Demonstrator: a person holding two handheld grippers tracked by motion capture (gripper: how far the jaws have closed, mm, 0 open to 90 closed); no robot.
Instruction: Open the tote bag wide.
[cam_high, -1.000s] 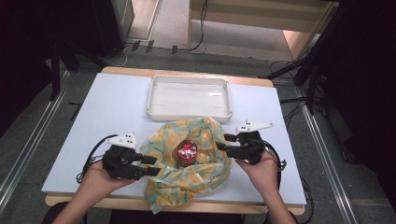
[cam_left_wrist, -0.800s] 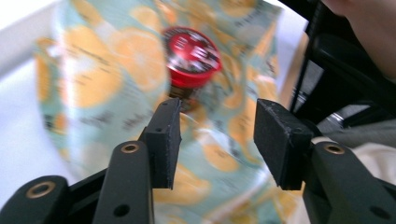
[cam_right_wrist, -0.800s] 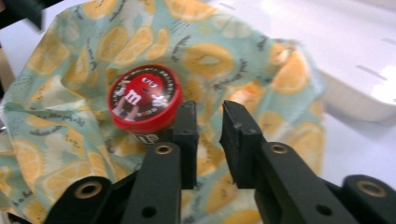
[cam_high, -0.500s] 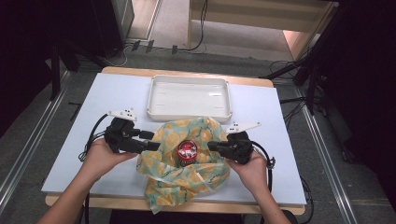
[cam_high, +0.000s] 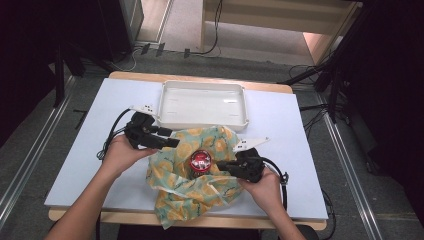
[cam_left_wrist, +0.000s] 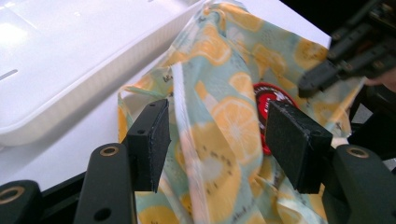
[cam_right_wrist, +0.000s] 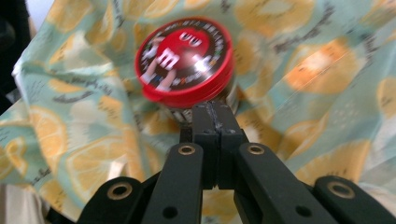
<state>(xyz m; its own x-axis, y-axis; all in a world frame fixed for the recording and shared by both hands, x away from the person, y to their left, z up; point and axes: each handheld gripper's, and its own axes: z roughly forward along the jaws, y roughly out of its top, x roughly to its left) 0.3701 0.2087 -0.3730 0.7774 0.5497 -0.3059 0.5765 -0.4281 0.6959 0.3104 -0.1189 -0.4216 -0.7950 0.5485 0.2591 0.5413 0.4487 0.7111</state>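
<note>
Left gripper (cam_left_wrist: 217, 140) spread, just been opening, cloth (cam_high: 200, 175) loose between jaws. Right gripper (cam_right_wrist: 215, 114) pressed together beside jar (cam_high: 201, 161), pinch unclear. Regrip left cloth edge, lift over jar.

tray (cam_high: 202, 102): we see it at table's (cam_high: 90, 150) far edge
cloth (cam_high: 192, 187): just before tray
jar (cam_high: 201, 161): on cloth, mid

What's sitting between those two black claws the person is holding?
In the high view, a red-lidded jar on the lemon-print cloth lies between the left gripper and right gripper.
</note>
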